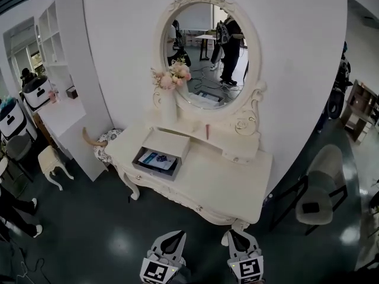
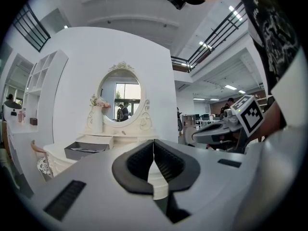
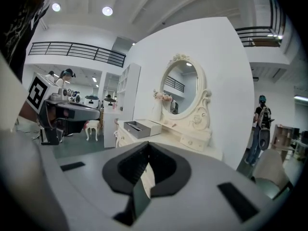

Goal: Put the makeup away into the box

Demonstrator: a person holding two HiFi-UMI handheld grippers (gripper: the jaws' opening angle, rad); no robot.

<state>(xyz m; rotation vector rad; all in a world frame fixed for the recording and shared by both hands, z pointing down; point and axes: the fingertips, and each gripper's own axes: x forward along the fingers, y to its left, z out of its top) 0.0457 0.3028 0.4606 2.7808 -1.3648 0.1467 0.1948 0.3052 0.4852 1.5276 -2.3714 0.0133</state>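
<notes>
A cream dressing table [image 1: 225,185] stands against the white wall, with an open grey box [image 1: 153,171] on its left half. The box [image 2: 83,151] holds something flat, blue and white. A small pink upright item [image 1: 207,131] stands on the raised shelf under the oval mirror [image 1: 204,55]. Both grippers hang short of the table's front edge, side by side. My left gripper [image 1: 174,235] [image 2: 153,144] is shut and holds nothing. My right gripper [image 1: 235,235] [image 3: 147,147] is also shut and holds nothing. From the right gripper view the box [image 3: 137,127] lies ahead and to the left.
A white vase of pink flowers [image 1: 170,93] stands left of the mirror. A grey chair [image 1: 320,188] is right of the table. A small cushioned stool [image 1: 103,144] and a white stool [image 1: 52,161] are to its left, by a tall white shelf unit [image 1: 65,70]. People stand at the far left.
</notes>
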